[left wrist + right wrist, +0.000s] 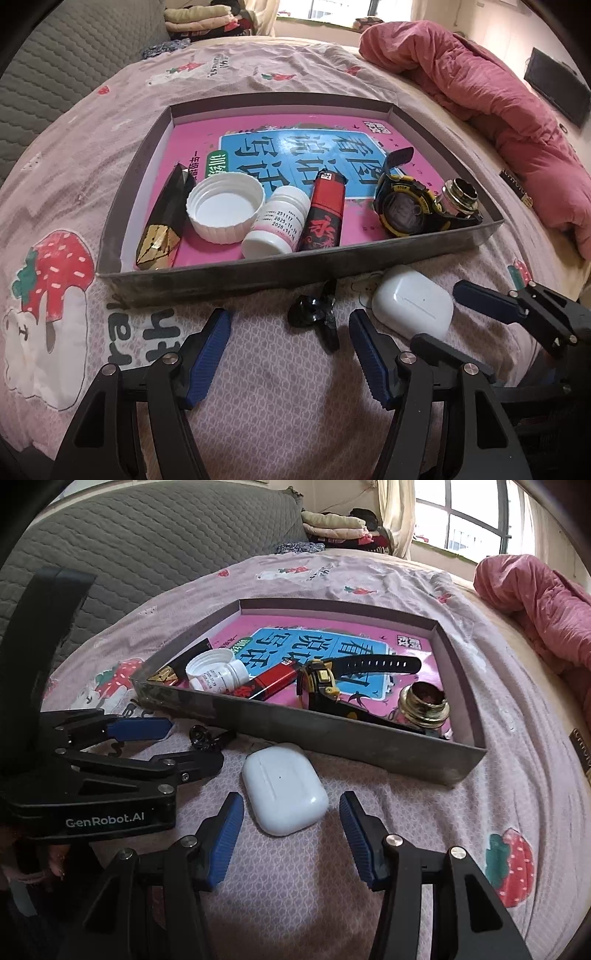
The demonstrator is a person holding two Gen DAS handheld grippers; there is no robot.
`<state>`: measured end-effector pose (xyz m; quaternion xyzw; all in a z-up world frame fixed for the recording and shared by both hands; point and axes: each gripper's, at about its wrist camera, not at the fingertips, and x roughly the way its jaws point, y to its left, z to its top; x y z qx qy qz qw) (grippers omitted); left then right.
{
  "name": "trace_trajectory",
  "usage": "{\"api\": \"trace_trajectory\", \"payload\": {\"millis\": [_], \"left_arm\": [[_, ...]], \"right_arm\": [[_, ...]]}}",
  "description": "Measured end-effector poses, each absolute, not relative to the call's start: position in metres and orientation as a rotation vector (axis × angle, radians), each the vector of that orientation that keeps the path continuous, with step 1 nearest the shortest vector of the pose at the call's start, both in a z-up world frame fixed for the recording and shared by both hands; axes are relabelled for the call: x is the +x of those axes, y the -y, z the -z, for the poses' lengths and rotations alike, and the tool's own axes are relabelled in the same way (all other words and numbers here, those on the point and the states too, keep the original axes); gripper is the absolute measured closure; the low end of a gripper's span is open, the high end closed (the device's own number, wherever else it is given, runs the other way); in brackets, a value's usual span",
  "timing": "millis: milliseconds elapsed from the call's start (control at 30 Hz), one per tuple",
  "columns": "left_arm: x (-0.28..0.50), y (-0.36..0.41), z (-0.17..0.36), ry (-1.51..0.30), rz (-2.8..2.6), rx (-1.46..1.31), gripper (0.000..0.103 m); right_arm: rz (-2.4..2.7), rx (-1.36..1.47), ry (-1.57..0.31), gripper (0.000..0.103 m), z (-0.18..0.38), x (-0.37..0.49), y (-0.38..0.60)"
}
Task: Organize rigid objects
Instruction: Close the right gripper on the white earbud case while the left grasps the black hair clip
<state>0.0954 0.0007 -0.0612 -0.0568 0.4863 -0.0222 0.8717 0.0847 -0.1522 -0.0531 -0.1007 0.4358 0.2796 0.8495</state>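
Both my tongs held apart and empty above a pink strawberry-print bedsheet point(258, 387), before a shallow grey cardboard tray point(229, 278).

My left tongs point(290, 354) face a small black glossy clip point(314, 315); my right tongs point(291, 834) flank a white glossy earbud case point(284, 790), which lies on the sheet beside the tray's near wall. My left tongs read "GenRobot.AI". In the tray: a white pill bottle point(275, 225) dated "2025·11", a red-and-black lighter point(325, 214), and a black-and-yellow digital watch point(404, 212).

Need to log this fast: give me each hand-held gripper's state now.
Left hand-held gripper: open, holding nothing.
Right hand-held gripper: open, holding nothing.
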Motion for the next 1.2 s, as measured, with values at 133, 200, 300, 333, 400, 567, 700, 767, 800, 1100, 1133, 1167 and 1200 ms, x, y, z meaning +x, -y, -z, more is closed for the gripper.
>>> {"api": "trace_trajectory", "payload": {"millis": [133,200,300,333,400,567,700,767,800,1100,1133,1167,1200], "left_arm": [[0.099,-0.001,0.063,-1.02,0.048,-0.124,0.035],[0.1,-0.001,0.064,-1.021,0.048,-0.123,0.035],[0.103,-0.001,0.065,-1.021,0.05,-0.122,0.036],[0.103,0.0,0.066,-1.022,0.046,-0.116,0.039],[0.105,0.001,0.067,-1.025,0.039,-0.098,0.043],[0.107,0.005,0.07,-1.029,0.041,-0.057,0.054],[0.107,0.01,0.07,-1.024,0.062,-0.035,0.066],[0.106,0.013,0.069,-1.017,0.073,-0.021,0.073],[0.105,0.014,0.068,-1.014,0.079,-0.021,0.077],[0.096,0.004,0.058,-0.994,0.118,-0.095,0.079],[0.094,0.003,0.055,-0.986,0.121,-0.099,0.079],[0.092,0.003,0.052,-0.98,0.121,-0.096,0.079],[0.09,0.003,0.049,-0.972,0.12,-0.092,0.079]], "right_arm": [[-0.6,-0.228,-0.912,0.05,0.058,0.089,0.147],[-0.606,-0.249,-0.911,0.05,0.062,0.09,0.144],[-0.614,-0.287,-0.892,0.048,0.066,0.091,0.137],[-0.615,-0.293,-0.888,0.048,0.067,0.092,0.135],[-0.62,-0.294,-0.887,0.048,0.07,0.094,0.133],[-0.624,-0.312,-0.879,0.047,0.074,0.097,0.128],[-0.622,-0.303,-0.871,0.049,0.075,0.096,0.128],[-0.628,-0.299,-0.875,0.052,0.074,0.096,0.128],[-0.629,-0.298,-0.876,0.052,0.073,0.096,0.128],[-0.658,-0.167,-0.926,0.053,0.062,0.095,0.143],[-0.66,-0.156,-0.926,0.053,0.059,0.093,0.144],[-0.661,-0.151,-0.925,0.053,0.058,0.092,0.145],[-0.658,-0.148,-0.92,0.053,0.056,0.091,0.145]]}}
